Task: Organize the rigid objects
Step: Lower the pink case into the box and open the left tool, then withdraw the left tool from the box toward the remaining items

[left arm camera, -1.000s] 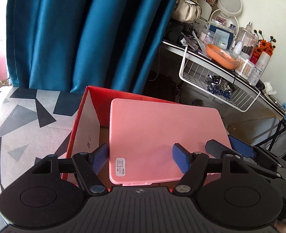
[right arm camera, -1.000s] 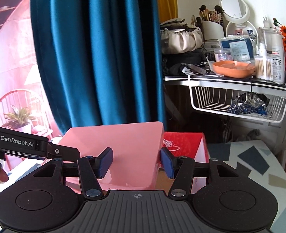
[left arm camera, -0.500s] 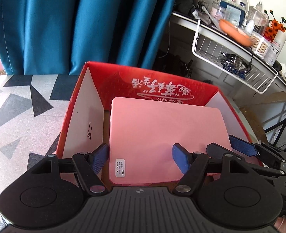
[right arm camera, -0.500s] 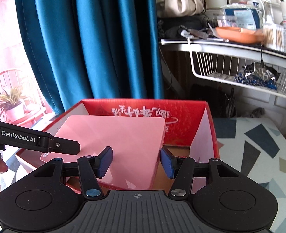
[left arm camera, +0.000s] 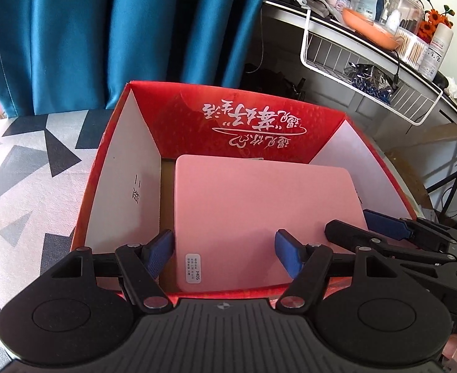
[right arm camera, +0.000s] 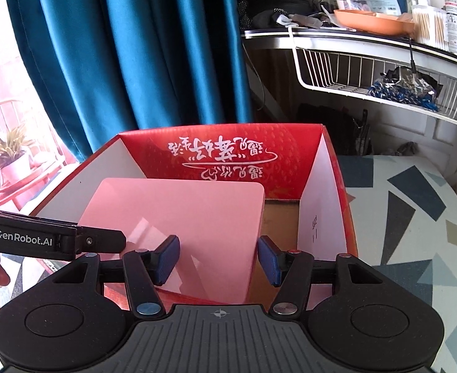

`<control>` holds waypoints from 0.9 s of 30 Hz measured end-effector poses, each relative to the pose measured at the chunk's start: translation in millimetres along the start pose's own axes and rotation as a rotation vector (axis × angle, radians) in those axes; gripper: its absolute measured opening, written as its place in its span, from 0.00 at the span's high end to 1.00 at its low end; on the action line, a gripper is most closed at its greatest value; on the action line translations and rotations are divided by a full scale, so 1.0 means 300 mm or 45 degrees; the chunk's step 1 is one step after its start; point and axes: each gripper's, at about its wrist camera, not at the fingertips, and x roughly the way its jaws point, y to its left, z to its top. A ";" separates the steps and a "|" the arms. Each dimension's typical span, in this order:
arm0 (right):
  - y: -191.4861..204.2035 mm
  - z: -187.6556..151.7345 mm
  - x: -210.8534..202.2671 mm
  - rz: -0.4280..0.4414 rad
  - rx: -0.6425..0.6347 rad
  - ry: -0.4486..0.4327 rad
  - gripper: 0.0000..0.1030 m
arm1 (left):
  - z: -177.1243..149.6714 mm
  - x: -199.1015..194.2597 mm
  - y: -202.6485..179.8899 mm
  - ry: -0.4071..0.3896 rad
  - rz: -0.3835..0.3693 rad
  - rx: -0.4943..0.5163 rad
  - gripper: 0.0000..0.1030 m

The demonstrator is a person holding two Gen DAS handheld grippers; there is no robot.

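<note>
**Pink case lowered into the red box**

Since a second earlier, the pink case had gone down from above the rim into the red box, both grippers with it.

Left wrist view: the pink case [left arm camera: 259, 217] lay flat inside the red box [left arm camera: 247, 118], nearer its right wall, with a bare strip of floor along the left wall. The left gripper [left arm camera: 225, 256] straddled the case's near left corner; one blue pad sat just beside the left edge and the other over the top face, so whether it pinched could not be told. The right gripper [left arm camera: 362, 227] reached in from the right over the case's right edge. A blue curtain [left arm camera: 104, 31] hung behind, and a cluttered shelf [left arm camera: 368, 40] with a wire basket [left arm camera: 368, 74] stood to the right.

Right wrist view: the right gripper [right arm camera: 219, 258] had just widened slightly; its pads flanked the case's [right arm camera: 181, 217] near right corner, contact unclear. The left gripper's arm [right arm camera: 57, 241] crossed the lower left, hiding that corner. The patterned tabletop [right arm camera: 414, 211] lay open to the right of the box [right arm camera: 228, 152].
</note>
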 end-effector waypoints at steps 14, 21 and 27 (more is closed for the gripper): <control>-0.006 0.007 0.006 -0.002 0.018 0.031 0.46 | -0.007 -0.005 -0.016 0.011 -0.004 -0.015 0.24; 0.002 0.006 -0.004 0.028 0.006 0.021 0.45 | -0.007 -0.029 -0.019 -0.014 0.003 -0.022 0.21; 0.020 0.020 -0.050 -0.008 -0.040 -0.048 0.23 | 0.008 -0.100 0.004 -0.102 0.055 -0.037 0.03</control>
